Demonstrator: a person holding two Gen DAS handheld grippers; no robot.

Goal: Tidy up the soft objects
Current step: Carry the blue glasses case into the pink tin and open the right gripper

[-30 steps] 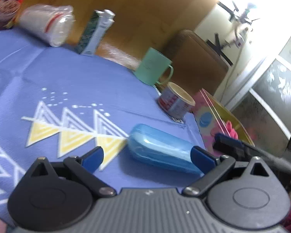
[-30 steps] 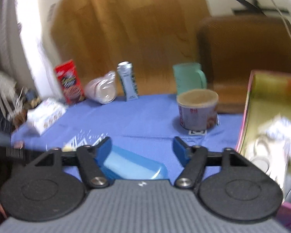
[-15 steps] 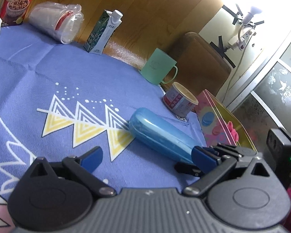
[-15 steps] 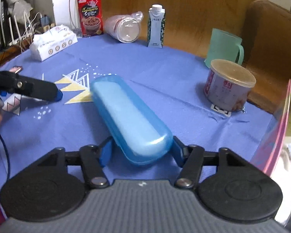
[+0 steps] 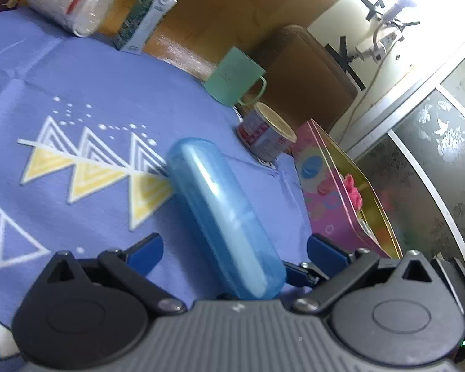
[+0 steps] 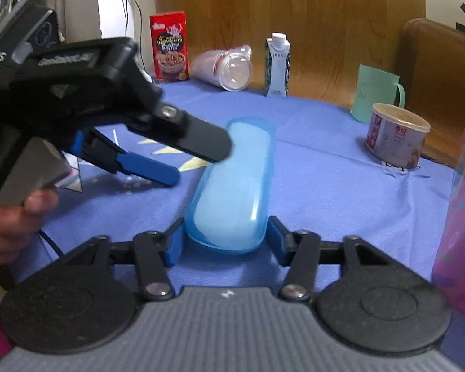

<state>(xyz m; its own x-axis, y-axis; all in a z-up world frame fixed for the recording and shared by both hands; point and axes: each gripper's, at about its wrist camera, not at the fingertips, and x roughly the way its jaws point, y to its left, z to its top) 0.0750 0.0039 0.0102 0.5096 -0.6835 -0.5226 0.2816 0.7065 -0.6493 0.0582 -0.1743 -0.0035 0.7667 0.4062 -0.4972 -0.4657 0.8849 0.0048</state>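
Gripping blue case (image 6: 232,186): right gripper (image 6: 224,238) pinches its near end.
Case lies lengthwise on the blue tablecloth (image 6: 325,161), pads touching both sides. Left gripper (image 5: 235,254) spread wide, jaws apart above the case's other part, not touching. Beyond: tin can (image 6: 395,136), green mug (image 6: 376,91), milk carton (image 6: 277,65), cereal box (image 6: 170,46).
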